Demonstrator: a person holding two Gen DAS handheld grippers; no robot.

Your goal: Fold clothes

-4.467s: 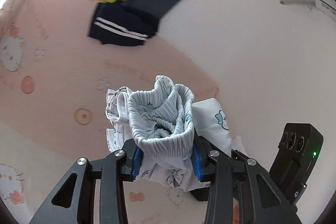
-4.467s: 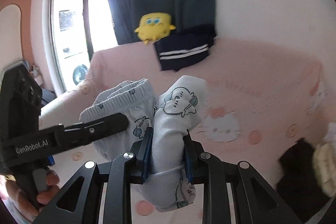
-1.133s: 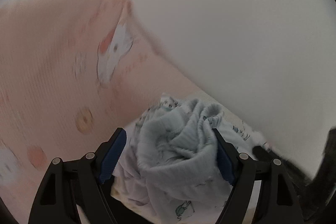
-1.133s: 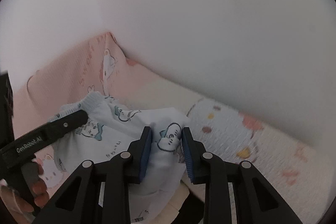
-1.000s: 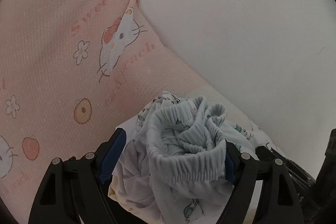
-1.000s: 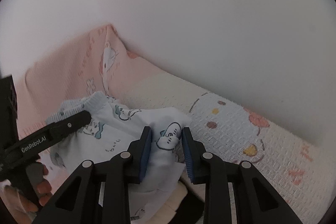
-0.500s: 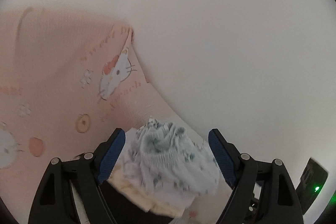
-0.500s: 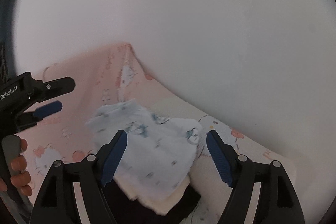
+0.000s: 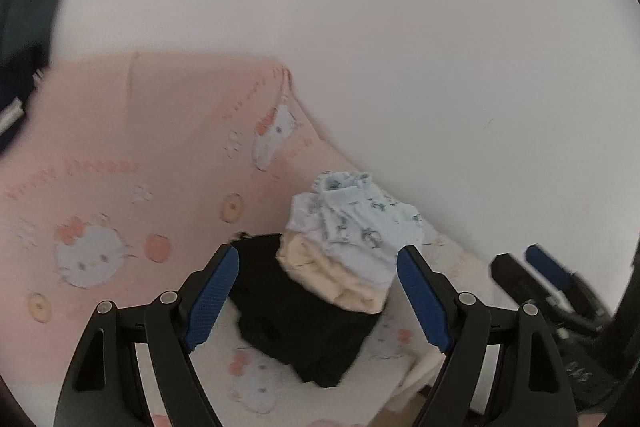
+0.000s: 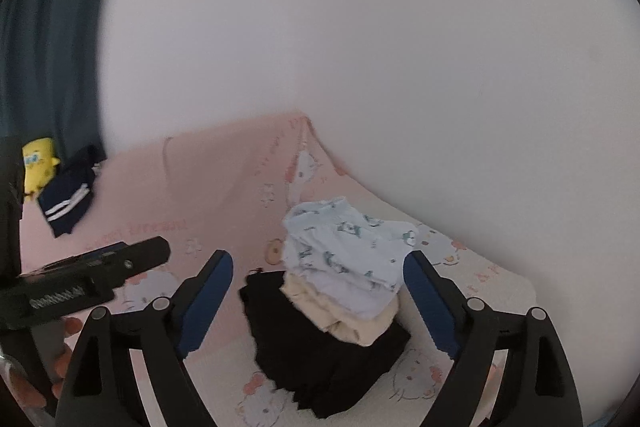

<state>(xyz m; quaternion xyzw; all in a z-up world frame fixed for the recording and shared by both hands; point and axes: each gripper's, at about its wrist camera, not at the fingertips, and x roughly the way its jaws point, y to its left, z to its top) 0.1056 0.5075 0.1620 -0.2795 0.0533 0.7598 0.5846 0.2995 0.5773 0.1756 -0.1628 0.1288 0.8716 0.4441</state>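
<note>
Nearest each lens, the left claw (image 9: 318, 293) stood spread and empty; the right claw (image 10: 318, 301), jaws just opened, pinched nothing. Beyond, at twelve o'clock, the folded blue garment (image 10: 344, 251) topped the stack on the bed (image 10: 208, 187). Placing looked finished; next, probably fetching the navy shorts (image 10: 68, 201) at ten o'clock.

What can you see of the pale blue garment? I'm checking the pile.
The pale blue garment is soft printed cloth with small cartoon figures, loosely folded and a little rumpled. It lies on top of the pile, on a cream piece over a black one, on the pink bedspread near the wall. Nothing grips it.
</note>
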